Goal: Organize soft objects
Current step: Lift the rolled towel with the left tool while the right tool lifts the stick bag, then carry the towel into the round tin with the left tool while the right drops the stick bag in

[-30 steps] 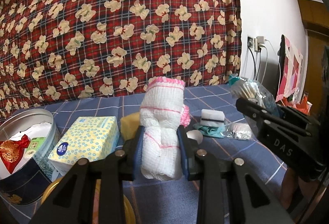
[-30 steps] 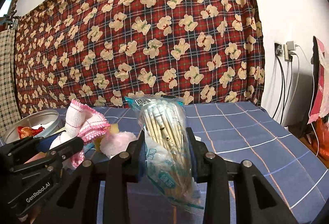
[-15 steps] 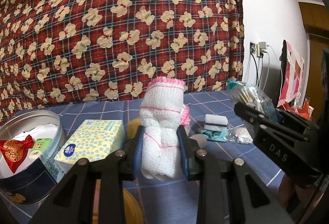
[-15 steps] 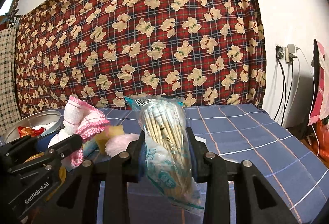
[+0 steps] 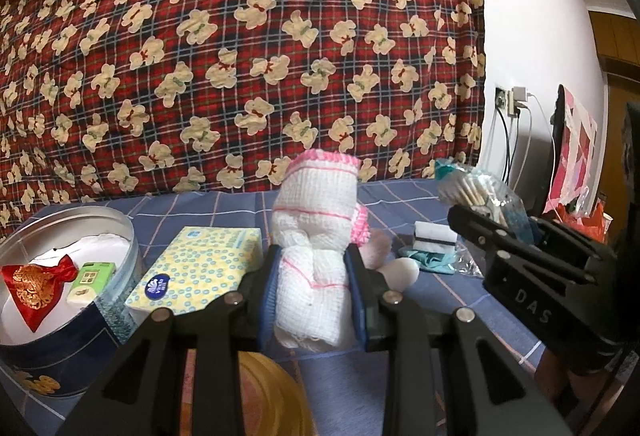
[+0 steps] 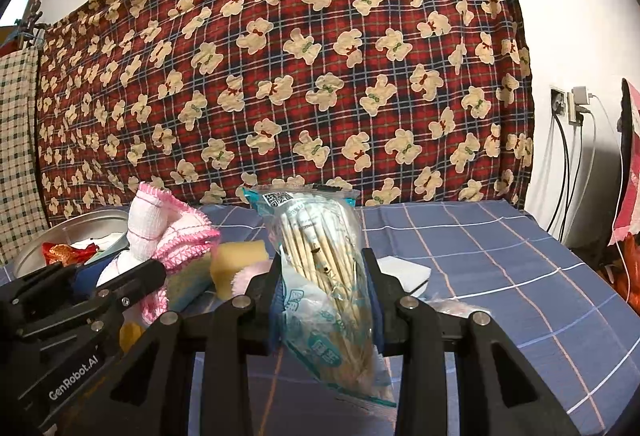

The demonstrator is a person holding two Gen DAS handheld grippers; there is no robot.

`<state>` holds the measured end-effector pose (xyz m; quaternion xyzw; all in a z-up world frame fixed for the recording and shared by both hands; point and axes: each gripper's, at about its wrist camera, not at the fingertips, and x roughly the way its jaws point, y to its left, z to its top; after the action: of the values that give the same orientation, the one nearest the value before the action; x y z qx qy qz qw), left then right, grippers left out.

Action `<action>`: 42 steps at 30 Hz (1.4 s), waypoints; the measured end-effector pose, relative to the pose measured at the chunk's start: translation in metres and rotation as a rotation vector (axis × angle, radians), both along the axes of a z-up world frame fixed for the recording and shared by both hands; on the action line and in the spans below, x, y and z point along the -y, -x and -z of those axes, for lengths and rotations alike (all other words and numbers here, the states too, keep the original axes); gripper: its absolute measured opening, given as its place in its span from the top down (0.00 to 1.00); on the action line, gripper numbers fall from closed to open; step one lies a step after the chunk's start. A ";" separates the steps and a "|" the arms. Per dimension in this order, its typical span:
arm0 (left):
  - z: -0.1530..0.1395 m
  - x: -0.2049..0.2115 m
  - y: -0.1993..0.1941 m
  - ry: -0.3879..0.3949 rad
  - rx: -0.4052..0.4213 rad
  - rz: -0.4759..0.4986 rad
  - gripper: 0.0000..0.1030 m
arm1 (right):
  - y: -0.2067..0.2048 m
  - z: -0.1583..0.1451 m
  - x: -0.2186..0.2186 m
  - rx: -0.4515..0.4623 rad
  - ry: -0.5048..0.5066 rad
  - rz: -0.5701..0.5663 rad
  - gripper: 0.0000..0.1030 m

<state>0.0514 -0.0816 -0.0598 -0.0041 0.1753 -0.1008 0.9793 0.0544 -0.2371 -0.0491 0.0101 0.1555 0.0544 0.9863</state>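
My left gripper [image 5: 314,276] is shut on a rolled white cloth with pink trim [image 5: 316,240], held upright above the blue checked table. That cloth [image 6: 160,232] and the left gripper [image 6: 132,276] also show at the left of the right wrist view. My right gripper [image 6: 324,288] is shut on a clear bag of cotton swabs [image 6: 320,256], lifted off the table; the bag [image 5: 476,192] and right gripper [image 5: 476,220] appear at the right of the left wrist view. A round tin [image 5: 120,236] holds a red pouch [image 5: 36,284] and a small green pack [image 5: 90,280].
A yellow tissue pack [image 5: 200,268] lies next to the tin. A yellow sponge [image 6: 240,264], a pink puff [image 6: 250,276], a white pad [image 6: 404,270], a teal cloth [image 5: 428,260] and a clear wrapper lie on the table. A bear-print blanket hangs behind; cables and a socket are at right.
The right gripper with the swab bag has drifted slightly left, toward the left gripper. Tin and tissue pack have shifted right in the left wrist view. Both grips are unchanged.
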 end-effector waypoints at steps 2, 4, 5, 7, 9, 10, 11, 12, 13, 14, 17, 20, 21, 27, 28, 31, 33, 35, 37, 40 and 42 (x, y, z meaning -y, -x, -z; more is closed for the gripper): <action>0.000 -0.004 0.001 0.008 -0.001 -0.001 0.71 | -0.001 0.001 -0.003 -0.009 -0.004 -0.005 0.64; 0.000 -0.011 0.003 0.020 -0.005 -0.010 0.71 | -0.002 0.001 -0.006 -0.014 -0.004 -0.005 0.64; 0.001 -0.015 0.003 0.026 -0.007 -0.011 0.71 | -0.003 0.001 -0.007 -0.018 -0.007 -0.004 0.64; 0.001 -0.021 0.004 0.034 -0.009 -0.016 0.71 | -0.004 0.002 -0.010 -0.020 -0.013 -0.006 0.64; 0.001 -0.026 0.005 0.040 -0.011 -0.019 0.71 | -0.004 0.002 -0.013 -0.018 -0.012 -0.009 0.64; 0.002 -0.029 0.005 0.044 -0.012 -0.021 0.71 | -0.004 0.002 -0.014 -0.018 -0.012 -0.012 0.64; 0.002 -0.032 0.005 0.049 -0.014 -0.022 0.71 | -0.004 0.002 -0.016 -0.018 -0.010 -0.015 0.64; 0.002 -0.034 0.005 0.054 -0.018 -0.022 0.71 | -0.004 0.002 -0.020 -0.018 -0.006 -0.020 0.64; 0.002 -0.037 0.005 0.062 -0.022 -0.024 0.71 | -0.004 0.002 -0.021 -0.019 -0.003 -0.023 0.64; 0.003 -0.040 0.004 0.069 -0.026 -0.025 0.71 | -0.004 0.002 -0.024 -0.019 0.000 -0.026 0.64; 0.003 -0.047 0.004 0.078 -0.029 -0.035 0.71 | -0.006 0.002 -0.029 -0.022 0.001 -0.033 0.64; 0.003 -0.053 0.004 0.080 -0.030 -0.046 0.71 | -0.006 0.002 -0.036 -0.025 0.004 -0.047 0.64; 0.003 -0.055 0.003 0.080 -0.031 -0.050 0.71 | -0.007 0.003 -0.039 -0.028 0.007 -0.056 0.64; 0.003 -0.072 0.001 0.100 -0.055 -0.066 0.71 | -0.011 0.004 -0.053 -0.040 0.017 -0.093 0.64; 0.002 -0.075 0.001 0.100 -0.057 -0.069 0.71 | -0.012 0.004 -0.055 -0.043 0.017 -0.097 0.64; 0.001 -0.084 -0.001 0.106 -0.062 -0.080 0.71 | -0.015 0.005 -0.060 -0.051 0.025 -0.113 0.64; 0.001 -0.091 -0.002 0.112 -0.064 -0.098 0.71 | -0.017 0.005 -0.063 -0.053 0.025 -0.117 0.64; 0.002 -0.096 -0.004 0.116 -0.074 -0.111 0.72 | -0.019 0.006 -0.064 -0.059 0.017 -0.119 0.64; 0.002 -0.101 -0.006 0.117 -0.081 -0.121 0.71 | -0.021 0.006 -0.067 -0.061 0.017 -0.120 0.64; 0.004 -0.108 -0.008 0.112 -0.093 -0.128 0.71 | -0.022 0.006 -0.070 -0.065 0.025 -0.129 0.64; 0.005 -0.111 -0.009 0.110 -0.105 -0.132 0.71 | -0.024 0.006 -0.074 -0.068 0.031 -0.136 0.64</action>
<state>0.0605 0.0293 -0.0653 -0.0745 0.2199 -0.0453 0.9716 0.0787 -0.1632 -0.0552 -0.0141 0.1900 0.1185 0.9745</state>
